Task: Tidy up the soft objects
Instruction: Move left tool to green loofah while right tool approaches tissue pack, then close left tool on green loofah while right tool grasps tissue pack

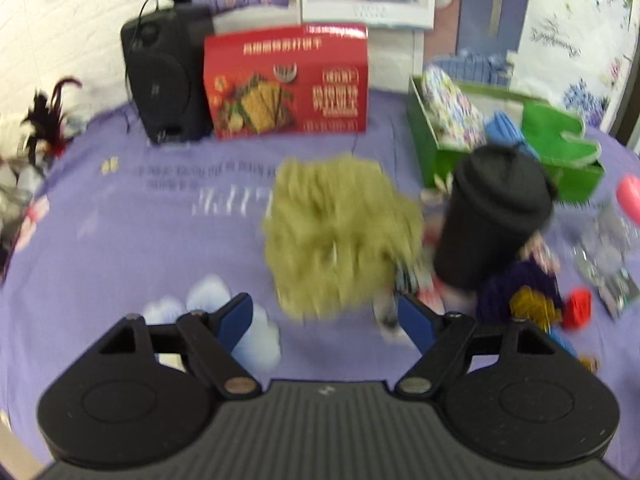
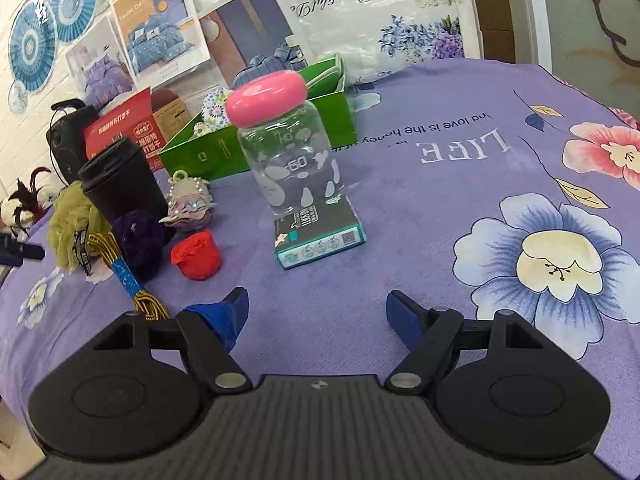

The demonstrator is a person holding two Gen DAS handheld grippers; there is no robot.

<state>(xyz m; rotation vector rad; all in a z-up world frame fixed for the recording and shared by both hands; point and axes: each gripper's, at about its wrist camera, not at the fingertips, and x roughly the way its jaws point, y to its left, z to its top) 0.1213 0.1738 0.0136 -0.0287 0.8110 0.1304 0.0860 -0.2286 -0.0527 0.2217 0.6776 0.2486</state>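
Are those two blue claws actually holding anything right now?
No. The left gripper and right gripper are both open and empty; the green pouf lies ahead, ungrasped.

Bedding shop or showroom: purple floral bedsheet (image 2: 460,208) spread as display surface; bedding-set photo posters (image 2: 160,36) and blue paper fans (image 2: 32,46) on white brick wall; packaged floral bedding (image 2: 380,12) behind.

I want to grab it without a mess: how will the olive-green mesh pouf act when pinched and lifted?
The olive-green mesh pouf looks like loose ruffled netting, so it will probably squash between the fingers and feel light. It leans against the black cup, which might wobble as the pouf pulls away.
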